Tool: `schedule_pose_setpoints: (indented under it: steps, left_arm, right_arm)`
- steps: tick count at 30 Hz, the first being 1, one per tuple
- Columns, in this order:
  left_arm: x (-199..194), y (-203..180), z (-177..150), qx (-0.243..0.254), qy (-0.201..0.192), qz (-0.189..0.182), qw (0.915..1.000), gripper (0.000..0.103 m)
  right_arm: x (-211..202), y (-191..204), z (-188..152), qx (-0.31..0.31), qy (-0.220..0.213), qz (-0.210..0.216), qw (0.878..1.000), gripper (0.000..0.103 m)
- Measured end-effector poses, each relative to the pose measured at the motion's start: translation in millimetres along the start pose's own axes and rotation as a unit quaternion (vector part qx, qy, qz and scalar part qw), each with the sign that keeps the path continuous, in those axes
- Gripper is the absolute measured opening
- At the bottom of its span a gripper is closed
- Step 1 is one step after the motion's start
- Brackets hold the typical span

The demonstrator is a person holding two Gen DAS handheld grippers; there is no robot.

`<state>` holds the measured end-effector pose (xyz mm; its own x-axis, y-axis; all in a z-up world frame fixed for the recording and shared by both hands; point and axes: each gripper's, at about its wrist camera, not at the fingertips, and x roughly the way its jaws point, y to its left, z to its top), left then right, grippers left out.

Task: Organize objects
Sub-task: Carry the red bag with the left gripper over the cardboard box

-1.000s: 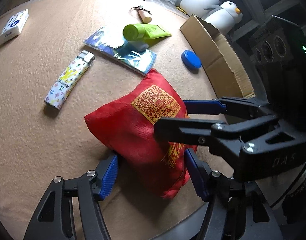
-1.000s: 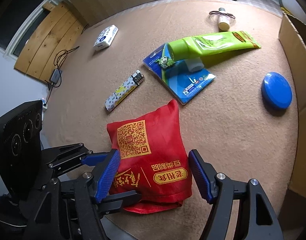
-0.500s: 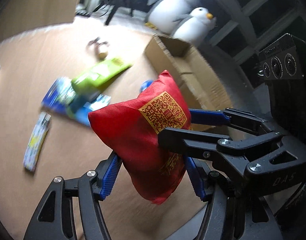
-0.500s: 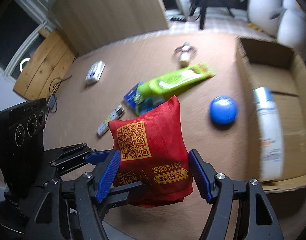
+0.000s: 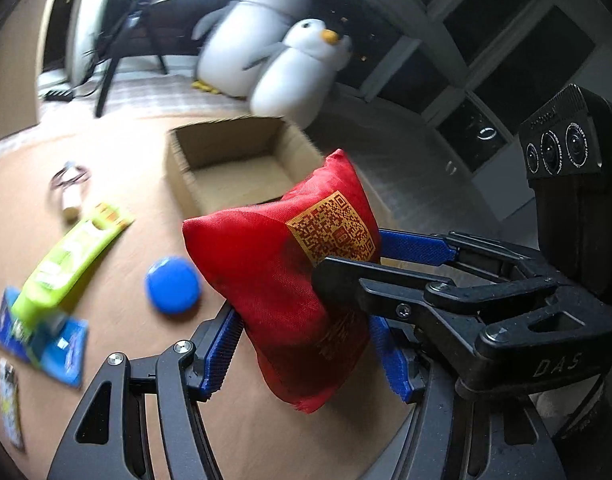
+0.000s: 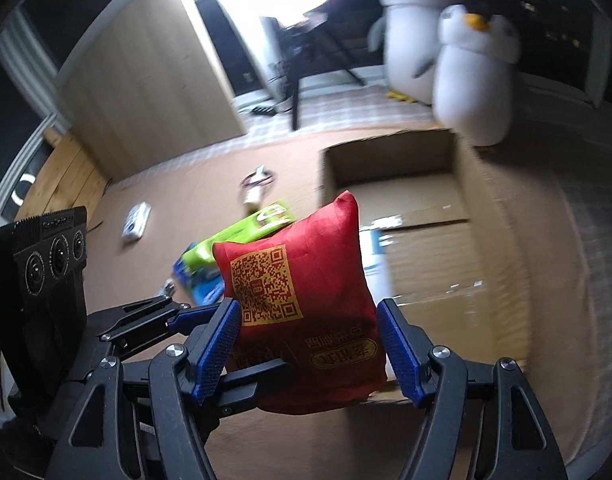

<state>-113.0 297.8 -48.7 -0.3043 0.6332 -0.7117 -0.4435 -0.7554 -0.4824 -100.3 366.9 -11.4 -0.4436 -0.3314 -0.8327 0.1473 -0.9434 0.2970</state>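
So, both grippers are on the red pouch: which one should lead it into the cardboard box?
Right gripper, probably: the red pouch sits squarely in front of the cardboard box there. The left gripper sees the box off to one side.

Red pouch (image 6: 302, 320) hides the near left wall of the cardboard box (image 6: 425, 216) & most of a white bottle (image 6: 375, 268) inside it; bottle label blurred, unreadable. Left view: patterned lighter (image 5: 10, 408) cut by pic edge, smeared. Green tube (image 5: 72, 260) & blue packet (image 5: 46, 344) motion-blurred, print illegible. Small item w/ ring (image 5: 70, 194) too blurry to identify. Pouch's lower gold text partly covered by right hand-held gripper (image 5: 347, 256). Plush penguins (image 6: 445, 48) soft-edged.
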Motion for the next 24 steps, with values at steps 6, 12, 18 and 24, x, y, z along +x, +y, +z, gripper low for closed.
schedule_pose_setpoints:
  steps: [6,12,18,24]
  left_arm:
    - [31.4,-15.1,24.5,0.005,0.004,-0.004,1.0000,0.066]
    - [54.1,-16.2,39.0,0.007,0.011,0.000,0.9999,0.066]
    - [65.9,-17.8,43.8,0.015,0.014,-0.001,0.9998,0.066]
    - [69.4,-19.3,43.4,0.021,0.018,0.010,0.9996,0.077]
  right_arm:
    - [-4.3,-34.8,13.0,0.017,-0.015,-0.020,1.000,0.067]
    - [1.4,-54.9,21.6,0.025,-0.015,-0.026,0.999,0.067]
    - [5.5,-64.7,25.6,0.031,-0.014,-0.030,0.999,0.067]
    - [3.4,-72.4,28.6,0.034,-0.020,-0.049,0.998,0.067]
